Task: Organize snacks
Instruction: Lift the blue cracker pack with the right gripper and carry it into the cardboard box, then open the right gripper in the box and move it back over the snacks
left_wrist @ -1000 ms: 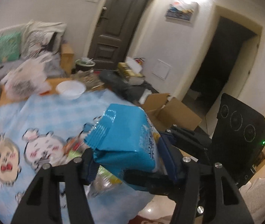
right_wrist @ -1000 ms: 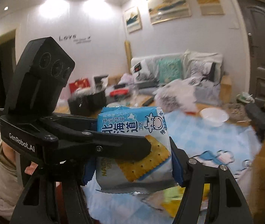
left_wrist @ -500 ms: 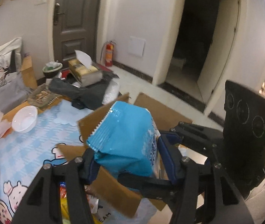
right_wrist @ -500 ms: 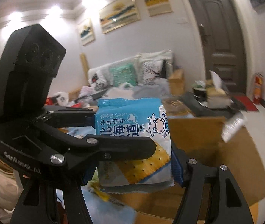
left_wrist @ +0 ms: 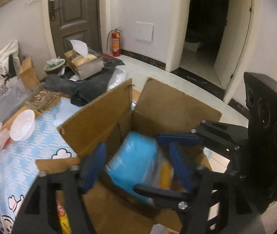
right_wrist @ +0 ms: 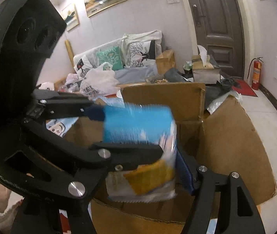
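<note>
We are dropping the blue cracker packet (left_wrist: 136,161) into the cardboard box (left_wrist: 99,120) — left gripper (left_wrist: 136,163) and right gripper (right_wrist: 138,156) both opening around it — next, withdraw clear.

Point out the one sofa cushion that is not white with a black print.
The teal square fabric cushion, standing in the middle of the sofa. The white cushions on either side of it carry black tree prints; it alone is green-blue with a pale pattern.
</note>
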A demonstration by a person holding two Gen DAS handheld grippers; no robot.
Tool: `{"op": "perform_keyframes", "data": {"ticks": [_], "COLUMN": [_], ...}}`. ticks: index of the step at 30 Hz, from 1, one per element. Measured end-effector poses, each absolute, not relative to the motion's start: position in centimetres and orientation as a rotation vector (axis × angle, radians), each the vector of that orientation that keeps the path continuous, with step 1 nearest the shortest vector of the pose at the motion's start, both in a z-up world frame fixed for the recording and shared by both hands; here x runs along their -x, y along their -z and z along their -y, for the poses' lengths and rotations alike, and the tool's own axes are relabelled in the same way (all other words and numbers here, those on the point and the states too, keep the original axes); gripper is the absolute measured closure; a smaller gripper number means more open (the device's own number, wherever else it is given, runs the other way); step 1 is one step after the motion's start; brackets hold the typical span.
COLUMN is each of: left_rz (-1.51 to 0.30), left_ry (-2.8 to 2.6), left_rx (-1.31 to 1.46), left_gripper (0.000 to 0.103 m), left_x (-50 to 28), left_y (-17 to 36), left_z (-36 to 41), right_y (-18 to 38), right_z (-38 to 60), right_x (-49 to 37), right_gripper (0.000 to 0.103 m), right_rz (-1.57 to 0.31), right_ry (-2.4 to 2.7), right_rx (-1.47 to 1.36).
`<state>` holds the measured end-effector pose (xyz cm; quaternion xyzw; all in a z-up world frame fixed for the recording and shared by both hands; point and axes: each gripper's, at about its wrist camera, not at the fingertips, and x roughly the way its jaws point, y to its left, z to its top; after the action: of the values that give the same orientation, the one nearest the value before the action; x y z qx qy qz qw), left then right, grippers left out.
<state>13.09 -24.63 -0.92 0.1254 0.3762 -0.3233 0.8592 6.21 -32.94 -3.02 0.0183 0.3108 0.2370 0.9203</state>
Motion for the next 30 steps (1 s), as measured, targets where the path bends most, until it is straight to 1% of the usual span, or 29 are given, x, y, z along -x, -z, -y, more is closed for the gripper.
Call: {"op": "perform_keyframes", "data": {"ticks": [1,2,3,8,14,17,21,23,25,27,30], "left_rz": [-0.776,-0.757,-0.743,-0.712,-0.658,-0.625,-0.589,-0.58,-0.577,-0.578,-0.594], "left_ry": [0.665,0.653,0.647,0.634,0.56,0.508,0.427,0.389,0.354,0.322,0.263], "left_rx": [-0.266,-0.27,-0.273,-0.249,-0.21,-0.19,-0.168,-0.158,-0.139,-0.117,-0.083], "left_gripper": [0.018,0.016,0.016,0.015,0.013,0.013,0.012,0.012,0.01,0.005,0.004], "left_x": [-13.0,-13.0,-12.9,-12.5,-11.3,-10.2,-8.9,-8.3,-7.7,-7.2,-6.7], "left_y": [0.8,0.6,0.3,-1.0,-3.4,-4.6,-5.6,-5.6,-5.3,-4.7,-2.9], "left_z": [24.4,24.2,23.9,22.1,18.1,15.3,10.4,8.0,5.4,2.9,-1.1], "right_y": [3.1,3.1,3.1,2.9,1.5,-0.1,-2.2,-3.1,-3.4,-3.6,-2.9], "right_z": [33.1,33.1,33.2,33.2,32.0,30.8,28.0,26.1,24.1,21.8,17.5], "right_x": [-6.1,-6.4,-6.4,-6.1,-5.3,-4.1,-2.2,-1.5,-0.9,-0.3,0.1], "right_gripper": [0.034,0.028,0.025,0.018,0.017,0.017,0.01,0.002,0.002,0.002,0.003], "right_rz": [-0.64,-0.641,-0.641,-0.648,-0.614,-0.56,-0.493,-0.464,-0.456,-0.455,-0.481], "right_ry": [-0.483,-0.482,-0.48,-0.473,-0.443,-0.43,-0.461,-0.479,-0.527,-0.61,-0.676], "right_rx": [-0.04,-0.044,-0.047,-0.041,0.0,0.039,0.086,0.106,0.129,0.142,0.202]}}
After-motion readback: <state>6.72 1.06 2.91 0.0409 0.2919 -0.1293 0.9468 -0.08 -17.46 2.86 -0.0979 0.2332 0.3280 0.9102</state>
